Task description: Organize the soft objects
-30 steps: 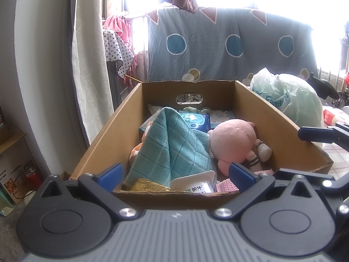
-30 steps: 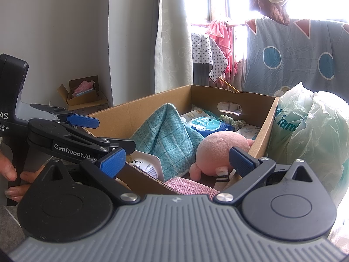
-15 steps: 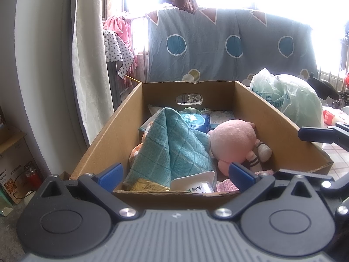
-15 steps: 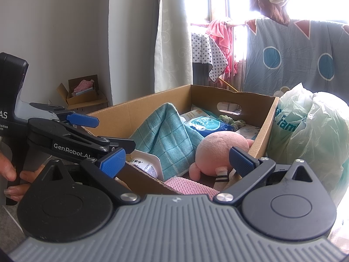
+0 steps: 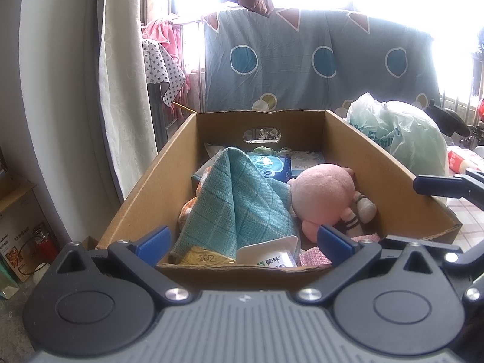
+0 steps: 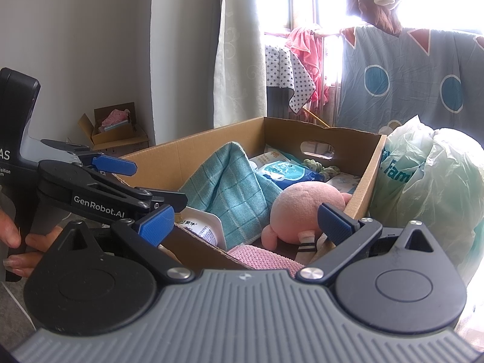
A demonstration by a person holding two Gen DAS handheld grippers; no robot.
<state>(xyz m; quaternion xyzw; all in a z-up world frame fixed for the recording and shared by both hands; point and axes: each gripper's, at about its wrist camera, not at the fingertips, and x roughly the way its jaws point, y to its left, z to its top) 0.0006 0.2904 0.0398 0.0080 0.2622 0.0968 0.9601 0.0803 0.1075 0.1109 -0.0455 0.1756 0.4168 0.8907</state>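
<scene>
A: Entry, both wrist views. Left tool held at the near edge of the cardboard box, fingers spread wide, nothing between the blue pads. Confirm?

B: Confirmed. Right tool likewise spread wide and empty, at the box's near right corner. In its view the left tool shows side-on at the left, gripped by a hand; its pads stand apart there too.

A: Box contents. Teal checked cloth draped in a peak over the near-left part, covering something orange at its left edge; I cannot tell what that is.

B: Pink plush toy lies just right of the cloth, touching it, against the right wall; grey striped limbs point toward the near right corner.

A: Near wall: a yellow packet, a white pack with green print, then a pink knitted cloth, side by side.

B: Far end: blue wet-wipe pack behind the cloth, pale packets beside it, a green knotted item under the handle cut-out.

A: Outside the box: pale green plastic bag just beside the right wall. A patterned sheet hangs behind, against the window.

B: Small carton by the wall on the left, well apart from the box.
</scene>
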